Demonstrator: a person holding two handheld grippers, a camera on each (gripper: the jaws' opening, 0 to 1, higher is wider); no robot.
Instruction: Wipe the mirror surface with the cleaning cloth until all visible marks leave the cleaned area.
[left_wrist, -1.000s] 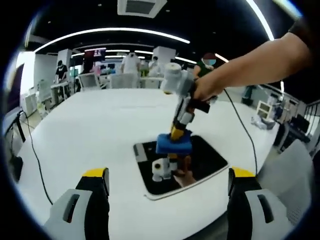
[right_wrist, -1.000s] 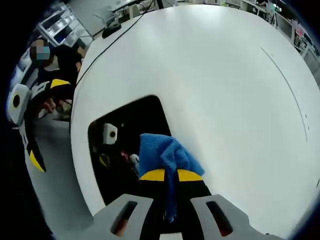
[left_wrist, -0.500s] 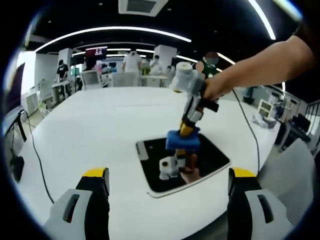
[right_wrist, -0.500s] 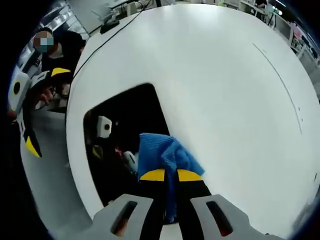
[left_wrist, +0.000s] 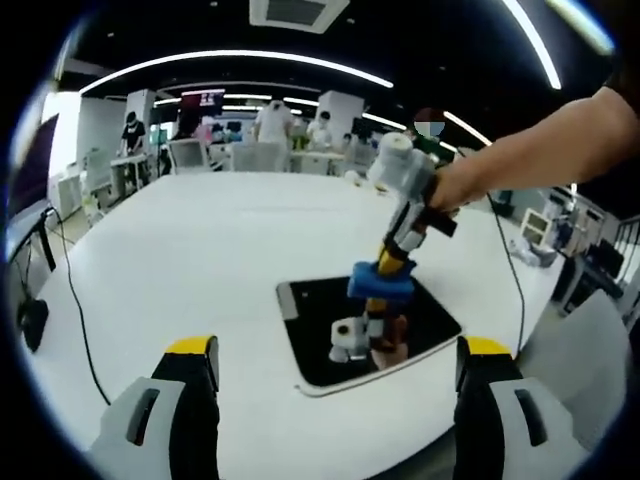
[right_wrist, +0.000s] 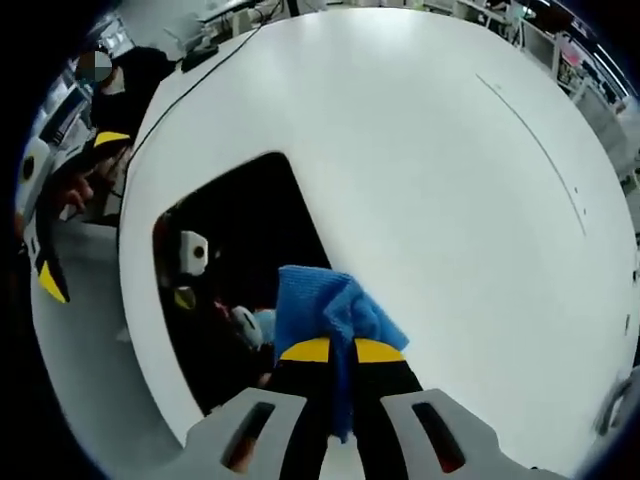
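On the white worktop (left_wrist: 180, 260) the mirror (left_wrist: 320, 345) lay flat directly beneath the right tongs (right_wrist: 332, 352), which were clamped on the blue cleaning cloth (right_wrist: 325, 310) (cloth touching the glass), while the left tongs (left_wrist: 335, 375) stood wide apart, holding nothing, farther off.

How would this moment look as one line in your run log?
right gripper: shut on blue cloth, over mirror | left gripper: open, held back | table: white
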